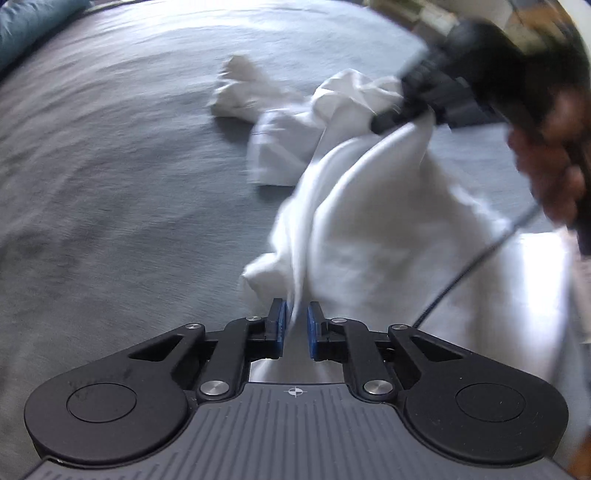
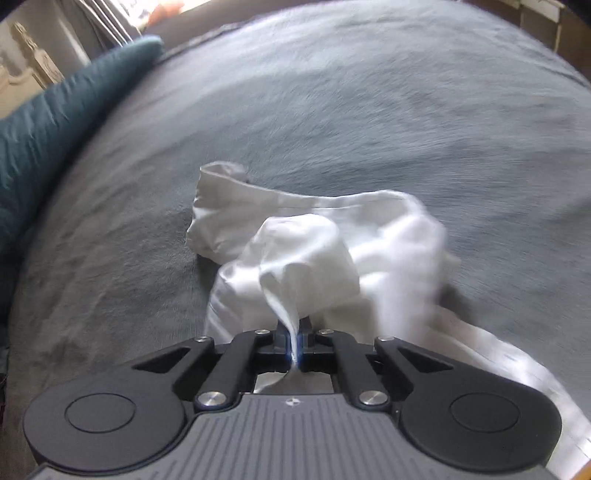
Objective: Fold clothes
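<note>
A crumpled white garment [image 1: 369,221] lies on a grey bed cover [image 1: 110,166], part of it lifted. In the left wrist view my left gripper [image 1: 295,325] is shut on a thin fold of the garment, which runs up between the blue pads. The right gripper [image 1: 402,110] shows at the upper right, pinching another bunch of the same cloth, with a person's hand [image 1: 546,158] on its handle. In the right wrist view the right gripper [image 2: 295,332] is shut tight on a twisted edge of the white garment [image 2: 306,251]. The rest of the cloth is heaped just beyond it.
The grey bed cover [image 2: 369,110] spreads wide around the garment. A teal pillow [image 2: 55,118] lies along the left edge, and shows as a corner of the teal pillow [image 1: 29,22] at the top left. A black cable [image 1: 472,258] hangs from the right gripper. Furniture stands beyond the bed.
</note>
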Demonstrator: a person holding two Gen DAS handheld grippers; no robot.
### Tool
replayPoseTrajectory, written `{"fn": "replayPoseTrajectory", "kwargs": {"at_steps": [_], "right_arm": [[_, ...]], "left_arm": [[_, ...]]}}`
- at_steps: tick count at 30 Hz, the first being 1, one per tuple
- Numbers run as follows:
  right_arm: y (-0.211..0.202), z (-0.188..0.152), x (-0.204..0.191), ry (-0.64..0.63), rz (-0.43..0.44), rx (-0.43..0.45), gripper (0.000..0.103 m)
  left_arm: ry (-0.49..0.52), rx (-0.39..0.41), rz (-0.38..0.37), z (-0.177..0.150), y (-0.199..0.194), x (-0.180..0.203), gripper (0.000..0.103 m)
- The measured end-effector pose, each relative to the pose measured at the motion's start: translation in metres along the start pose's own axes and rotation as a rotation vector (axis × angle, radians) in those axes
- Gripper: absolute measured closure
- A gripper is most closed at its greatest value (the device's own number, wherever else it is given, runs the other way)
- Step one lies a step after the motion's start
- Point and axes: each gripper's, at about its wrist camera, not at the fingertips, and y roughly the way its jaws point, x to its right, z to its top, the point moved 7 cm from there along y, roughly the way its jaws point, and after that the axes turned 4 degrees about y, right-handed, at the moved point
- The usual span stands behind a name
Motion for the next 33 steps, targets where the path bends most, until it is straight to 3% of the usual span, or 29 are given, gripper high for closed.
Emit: {"fn": "replayPoseTrajectory", "kwargs": {"at_steps": [5, 8, 12, 18, 21, 23, 25, 27, 30, 33], "right_arm": [[-0.077, -0.04, 0.043, 0.034, -0.038, -0.021, 0.1], [-0.107, -0.077, 0.071, 0.051, -0.104, -0.063, 0.1], [-0.131, -0.128, 0.101, 0.096, -0.163, -0.133, 0.1], [-0.14, -0.193, 0.143, 0.128, -0.283, -0.228, 0.099], [-0.14, -0.216, 0.157, 0.151, -0.3, -0.29, 0.09], [-0.155, -0.217, 0.158, 0.166, -0.282, -0.259, 0.081], [-0.175, -0.211, 0.154, 0.18, -0.273, -0.18, 0.065], [-0.197, -0.202, 0.147, 0.204, -0.242, -0.096, 0.064], [-0.209, -0.182, 0.127, 0.26, -0.107, -0.009, 0.056], [-0.187, -0.161, 0.096, 0.227, -0.021, 0.034, 0.046]], "left_arm": [[0.068, 0.004, -0.129, -0.017, -0.028, 0.036, 0.092], [0.13, -0.032, -0.174, -0.032, -0.036, 0.055, 0.092], [0.139, -0.106, -0.225, -0.053, -0.044, 0.065, 0.092], [0.116, -0.118, -0.226, -0.056, -0.063, 0.059, 0.089], [0.114, -0.092, -0.199, -0.042, -0.064, 0.055, 0.086], [0.118, -0.061, -0.179, -0.032, -0.067, 0.059, 0.08], [0.1, -0.006, -0.136, -0.018, -0.061, 0.055, 0.073], [0.062, 0.04, -0.095, -0.004, -0.048, 0.048, 0.07], [0.071, 0.032, -0.091, 0.013, -0.018, 0.044, 0.069], [0.119, -0.036, -0.095, 0.017, 0.012, 0.046, 0.068]]}}
